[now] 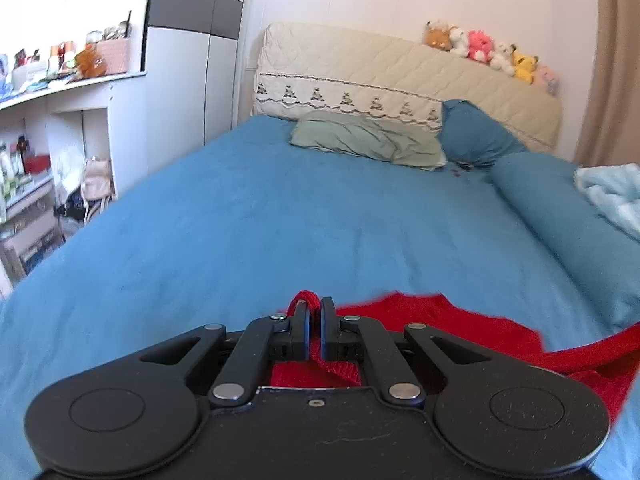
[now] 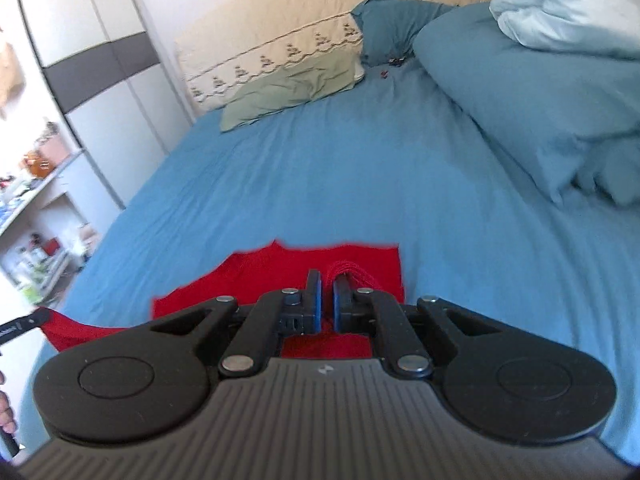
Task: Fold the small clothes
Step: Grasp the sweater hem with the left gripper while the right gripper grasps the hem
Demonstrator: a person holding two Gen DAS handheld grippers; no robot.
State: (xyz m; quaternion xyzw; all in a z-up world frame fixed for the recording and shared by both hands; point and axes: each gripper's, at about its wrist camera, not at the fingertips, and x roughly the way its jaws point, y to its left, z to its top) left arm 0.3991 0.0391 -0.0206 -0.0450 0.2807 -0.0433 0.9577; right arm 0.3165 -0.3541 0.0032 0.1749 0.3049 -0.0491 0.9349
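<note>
A red knitted garment (image 1: pixel 452 328) lies at the near end of a blue bedsheet (image 1: pixel 260 232). My left gripper (image 1: pixel 315 312) is shut on a fold of its edge, with red cloth poking up between the fingers. In the right wrist view the garment (image 2: pixel 256 276) spreads to the left under my right gripper (image 2: pixel 327 292), which is shut on a bunched red fold. Both grippers hold the cloth just above the bed. Most of the garment is hidden beneath the gripper bodies.
A green pillow (image 1: pixel 368 140) and a blue pillow (image 1: pixel 476 136) lie at the headboard. A rolled blue duvet (image 2: pixel 532 92) with a pale blanket (image 2: pixel 572 8) runs along the right. Shelves (image 1: pixel 48 148) and a wardrobe (image 1: pixel 180 60) stand left of the bed.
</note>
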